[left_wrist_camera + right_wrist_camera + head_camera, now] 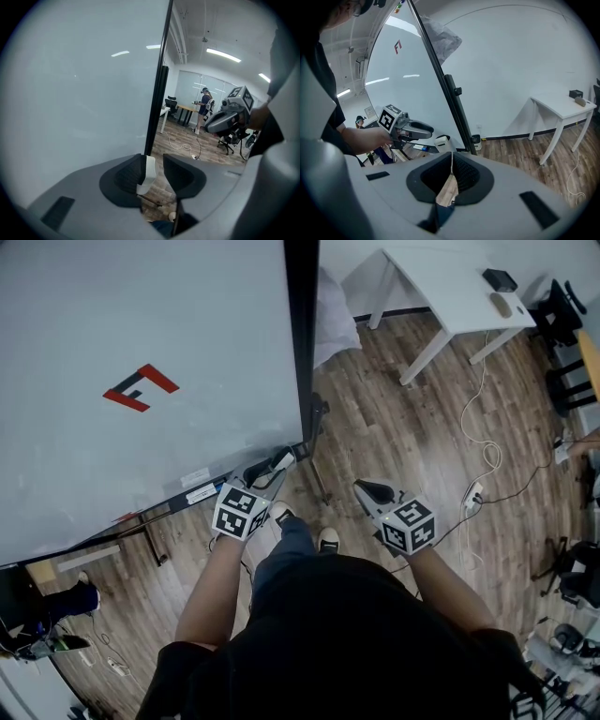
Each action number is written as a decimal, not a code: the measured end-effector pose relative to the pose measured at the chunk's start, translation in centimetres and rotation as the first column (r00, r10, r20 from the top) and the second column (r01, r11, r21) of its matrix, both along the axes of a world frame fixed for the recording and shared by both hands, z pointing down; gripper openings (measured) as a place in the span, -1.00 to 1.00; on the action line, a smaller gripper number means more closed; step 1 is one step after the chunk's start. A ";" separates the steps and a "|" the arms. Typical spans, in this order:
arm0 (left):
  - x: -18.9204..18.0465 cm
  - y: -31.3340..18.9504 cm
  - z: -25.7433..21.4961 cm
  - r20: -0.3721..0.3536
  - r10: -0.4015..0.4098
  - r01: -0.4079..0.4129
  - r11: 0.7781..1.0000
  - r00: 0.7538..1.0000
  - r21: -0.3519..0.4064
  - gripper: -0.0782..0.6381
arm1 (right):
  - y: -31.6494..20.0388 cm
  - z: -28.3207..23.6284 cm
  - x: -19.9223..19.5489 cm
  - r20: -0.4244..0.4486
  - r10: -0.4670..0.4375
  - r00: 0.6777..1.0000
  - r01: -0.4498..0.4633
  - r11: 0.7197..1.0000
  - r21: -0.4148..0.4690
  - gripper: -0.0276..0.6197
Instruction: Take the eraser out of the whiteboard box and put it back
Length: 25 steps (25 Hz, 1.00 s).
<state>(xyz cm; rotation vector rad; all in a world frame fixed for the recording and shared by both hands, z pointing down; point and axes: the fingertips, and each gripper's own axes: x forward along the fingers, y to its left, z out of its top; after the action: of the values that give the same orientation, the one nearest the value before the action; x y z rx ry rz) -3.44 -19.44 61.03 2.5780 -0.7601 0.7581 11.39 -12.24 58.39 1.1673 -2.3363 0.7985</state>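
Closest to the head camera I see the dark shirt of the person who carries the rig, with both bare forearms going out from it; on the far left stands the whiteboard, big and pale, with a red and dark logo on it and small labels along its bottom ledge; the left gripper points at the lower right corner of this board, and its jaws stand apart; between them is the white eraser, which lies against the left jaw while a clear gap shows toward the right jaw, so I read this gripper as released and not squeezing; in the right gripper view the eraser sits just at the tip of the left gripper, close to the black frame of the board, but whether it rests inside the box or only beside it I cannot tell; below the grippers two light shoes stand on the wooden floor; the right gripper hangs over the floor, well apart from the board, its jaws clenched together with nothing between them; further right a white table stands by the wall, with a small dark thing and a grey one on it; a white cable runs over the floor to a socket strip.
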 end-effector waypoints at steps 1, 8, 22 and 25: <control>0.1 -0.1 0.3 0.006 0.004 -0.004 1.000 1.000 -0.004 -0.37 | 0.0 0.2 0.0 -0.002 -0.001 1.000 0.001 1.000 -0.003 -0.91; 0.9 -0.6 1.6 0.015 0.023 -0.022 0.999 1.000 -0.026 -0.32 | 0.4 0.7 -0.3 -0.003 -0.005 1.000 0.005 1.000 -0.015 -0.91; 1.5 -1.2 4.3 0.064 0.051 -0.048 0.998 0.997 -0.047 -0.24 | 1.1 1.8 0.0 -0.009 0.010 1.000 -0.011 0.999 -0.038 -0.91; 1.6 -1.4 4.8 0.078 0.051 -0.047 0.998 0.996 -0.048 -0.24 | 1.1 2.0 -0.1 -0.007 0.011 1.000 -0.012 0.999 -0.040 -0.91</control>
<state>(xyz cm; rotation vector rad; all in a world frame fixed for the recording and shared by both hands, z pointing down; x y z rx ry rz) -1.87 -20.83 65.86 2.5472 -0.6964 0.8868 11.31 -11.11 60.39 1.1656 -2.2988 0.8403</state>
